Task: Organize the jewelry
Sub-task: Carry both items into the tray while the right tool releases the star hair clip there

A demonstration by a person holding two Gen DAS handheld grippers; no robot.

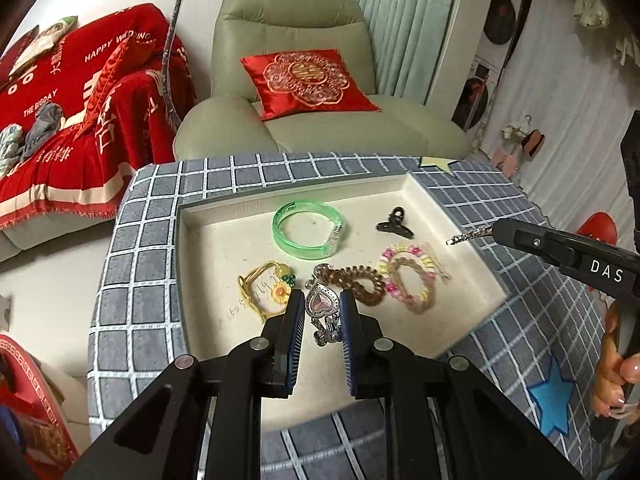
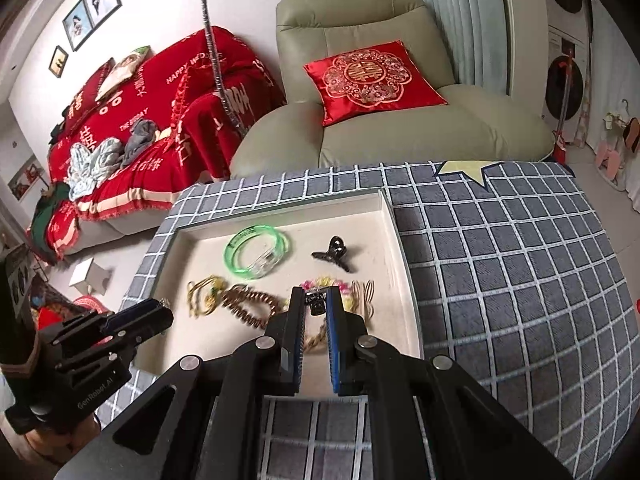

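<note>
Left wrist: tray [image 1: 192, 240] holds green bangle [image 1: 308, 229], hair clip [image 1: 394, 224].

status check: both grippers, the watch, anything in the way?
Left gripper shut on heart-faced watch. Right gripper shut on the watch's band end. Watch stretched above tray. Hair ties, bangle, claw clip lie below.

A home living room. A grey-green recliner [image 2: 384, 92] with a red embroidered cushion [image 2: 372, 80] stands at twelve o'clock, a sofa under a red wedding throw [image 2: 160, 120] at ten, framed photographs [image 2: 94, 10] on the wall above it, pale curtains [image 2: 452, 12] at one.
</note>
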